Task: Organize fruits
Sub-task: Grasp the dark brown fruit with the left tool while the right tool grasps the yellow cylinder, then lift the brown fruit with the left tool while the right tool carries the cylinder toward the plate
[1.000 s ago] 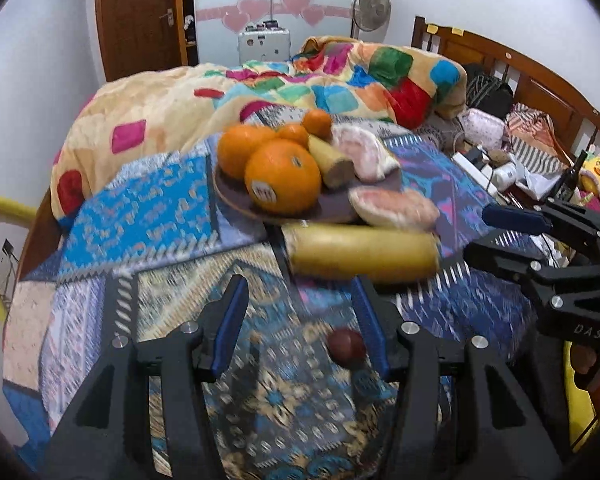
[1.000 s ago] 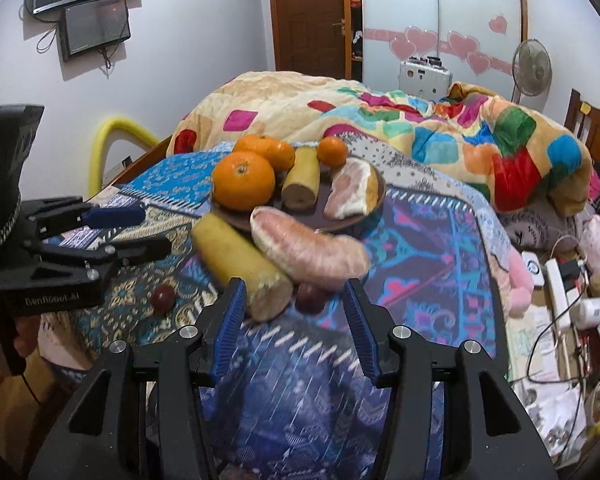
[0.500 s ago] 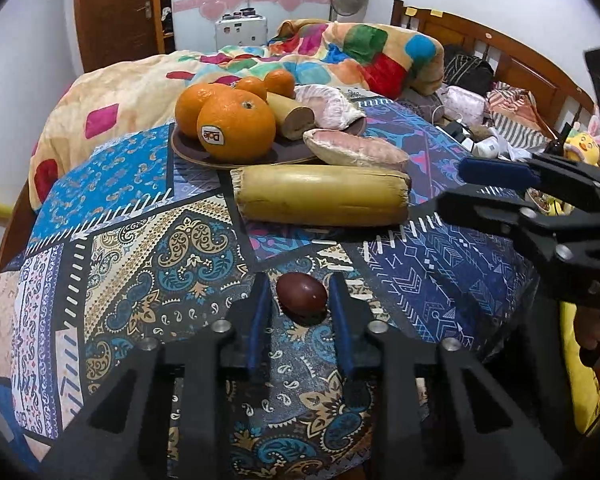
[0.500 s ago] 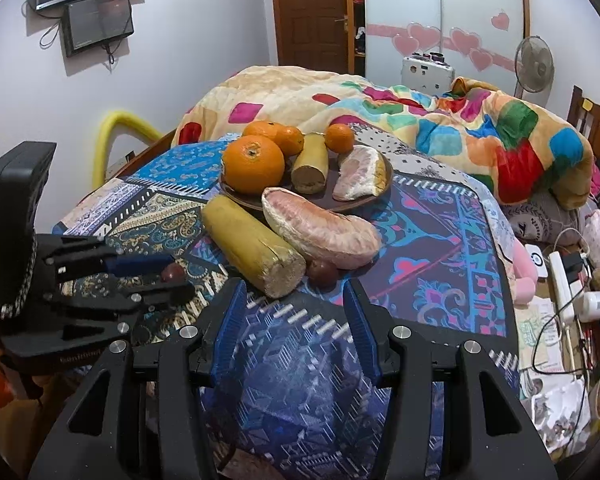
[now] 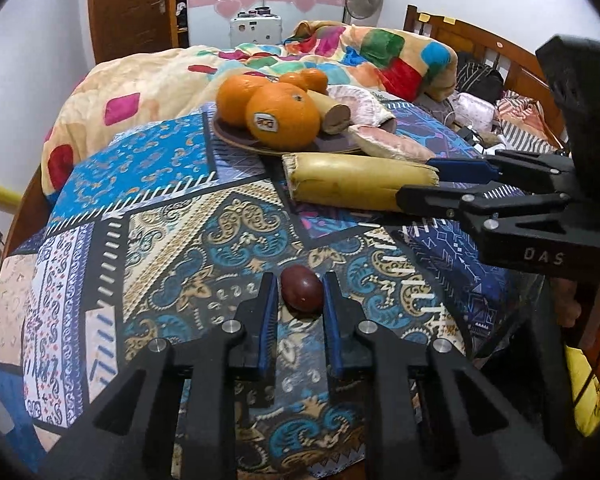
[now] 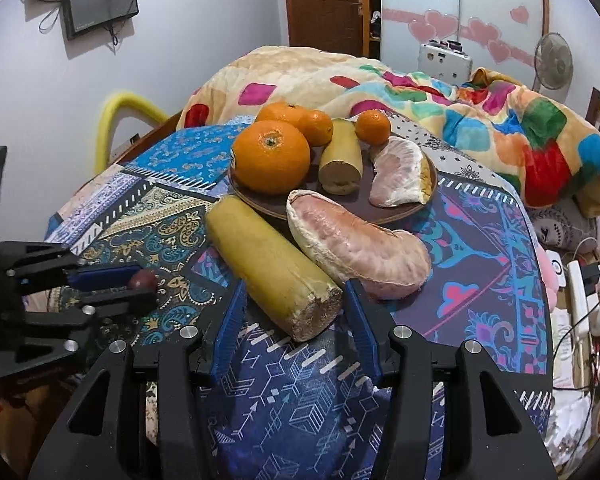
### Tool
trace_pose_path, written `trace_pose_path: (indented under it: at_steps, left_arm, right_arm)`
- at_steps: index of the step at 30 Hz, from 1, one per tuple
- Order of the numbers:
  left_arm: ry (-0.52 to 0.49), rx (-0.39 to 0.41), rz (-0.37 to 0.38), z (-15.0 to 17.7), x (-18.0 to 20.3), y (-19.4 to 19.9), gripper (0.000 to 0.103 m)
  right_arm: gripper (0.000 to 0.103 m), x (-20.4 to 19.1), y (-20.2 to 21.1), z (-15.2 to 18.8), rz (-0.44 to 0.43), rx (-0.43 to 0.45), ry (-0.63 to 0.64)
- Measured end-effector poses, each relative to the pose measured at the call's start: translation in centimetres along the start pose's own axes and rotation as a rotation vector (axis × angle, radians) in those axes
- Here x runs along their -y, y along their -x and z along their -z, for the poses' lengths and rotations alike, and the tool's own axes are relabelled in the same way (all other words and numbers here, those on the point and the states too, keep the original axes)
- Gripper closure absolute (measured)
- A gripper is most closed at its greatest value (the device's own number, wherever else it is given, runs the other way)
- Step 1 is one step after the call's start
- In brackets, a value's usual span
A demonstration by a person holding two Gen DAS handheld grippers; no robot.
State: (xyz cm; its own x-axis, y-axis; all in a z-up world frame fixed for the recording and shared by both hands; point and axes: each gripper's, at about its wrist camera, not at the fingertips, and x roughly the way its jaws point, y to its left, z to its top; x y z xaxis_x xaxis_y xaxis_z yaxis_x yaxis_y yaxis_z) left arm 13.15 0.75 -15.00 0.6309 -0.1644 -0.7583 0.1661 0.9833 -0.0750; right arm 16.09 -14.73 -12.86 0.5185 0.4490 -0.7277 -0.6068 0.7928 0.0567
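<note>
Fruit is gathered on a brown plate (image 6: 384, 216) on the patterned cloth (image 5: 172, 240).

Oranges (image 6: 272, 160), a yellow stalk piece (image 6: 340, 156) and a pomelo segment (image 6: 400, 176) are held by the plate. The left gripper (image 5: 300, 290) is being closed around a small dark red fruit (image 5: 302, 288) on the cloth. The right gripper (image 6: 296, 304) is spread about the long yellow stalk (image 6: 268, 264) beside the plate.

Dark red fruit (image 5: 301, 289), blue-patterned cloth (image 5: 148, 216)
</note>
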Motion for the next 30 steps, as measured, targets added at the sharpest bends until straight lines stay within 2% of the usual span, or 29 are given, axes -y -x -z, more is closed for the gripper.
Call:
trace_pose_path:
  at_steps: [5,9,13,17,25,30]
  left_arm:
    - [0.004,0.024,-0.031,0.2,-0.6,1.1,0.081]
    - [0.022,0.036,-0.043,0.3,-1.6,1.6,0.081]
    - [0.037,0.043,-0.053,0.2,-2.5,1.7,0.081]
    - [0.047,0.05,-0.059,0.4,-3.5,1.9,0.081]
    - [0.098,0.048,-0.036,0.6,-5.5,1.8,0.081]
    - [0.128,0.04,-0.028,0.6,-6.3,1.7,0.081]
  right_arm:
    - [0.063,-1.2,0.4,0.7,-0.029,-0.029,0.035]
    - [0.063,-2.6,1.2,1.1,-0.066,-0.033,0.074]
    - [0.063,-3.5,1.6,0.9,-0.053,0.002,0.101]
    - [0.062,-4.2,-0.2,-0.1,-0.016,-0.013,0.134]
    - [0.062,-4.2,-3.4,-1.7,-0.026,-0.05,0.128]
    - [0.063,-4.2,-3.5,-1.5,-0.037,-0.042,0.112]
